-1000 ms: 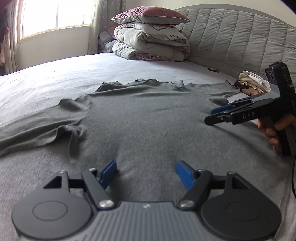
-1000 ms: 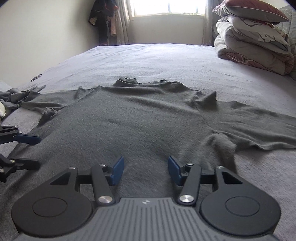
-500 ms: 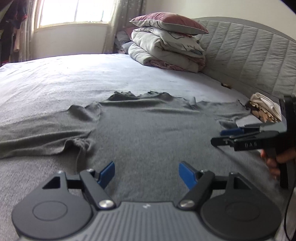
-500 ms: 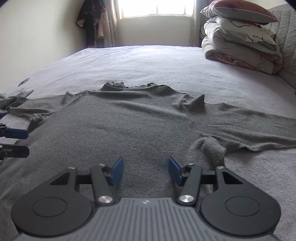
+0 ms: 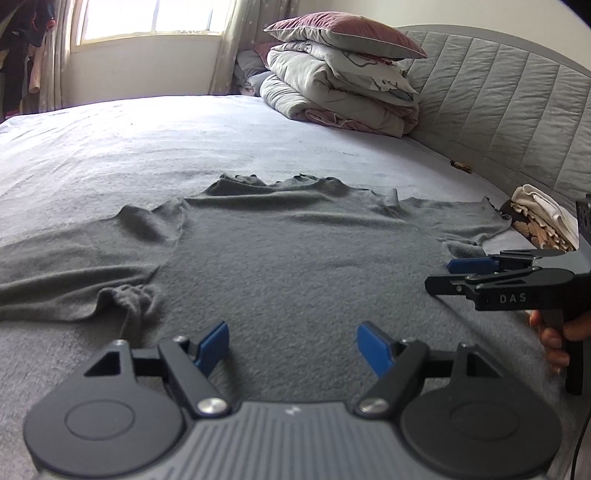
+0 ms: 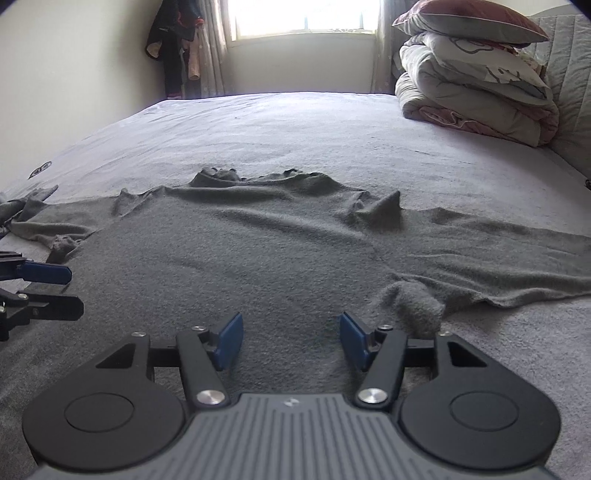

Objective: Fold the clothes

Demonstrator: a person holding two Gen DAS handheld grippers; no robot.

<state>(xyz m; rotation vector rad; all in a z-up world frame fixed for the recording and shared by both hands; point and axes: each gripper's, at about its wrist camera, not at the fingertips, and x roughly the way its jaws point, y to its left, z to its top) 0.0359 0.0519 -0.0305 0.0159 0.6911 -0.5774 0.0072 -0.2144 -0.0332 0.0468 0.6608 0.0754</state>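
A grey long-sleeved top (image 5: pixel 288 254) lies spread flat on the grey bed cover (image 5: pixel 147 136), hem near, collar far, sleeves out to either side with bunched folds at both armpits. The left gripper (image 5: pixel 291 345) hovers over the hem, jaws wide, nothing between them. The right gripper (image 6: pixel 291 338) hovers likewise, its jaws moderately apart and just widened, also with nothing between them; a hand (image 5: pixel 561 339) holds its grip. Far right, folded bedding and a pillow (image 5: pixel 343 74) are stacked against the quilted headboard (image 5: pixel 509 122). A small pile of folded cloth (image 5: pixel 543 218) sits just beyond the right sleeve. Clothes (image 6: pixel 177 48) hang beside the window (image 6: pixel 303 16).
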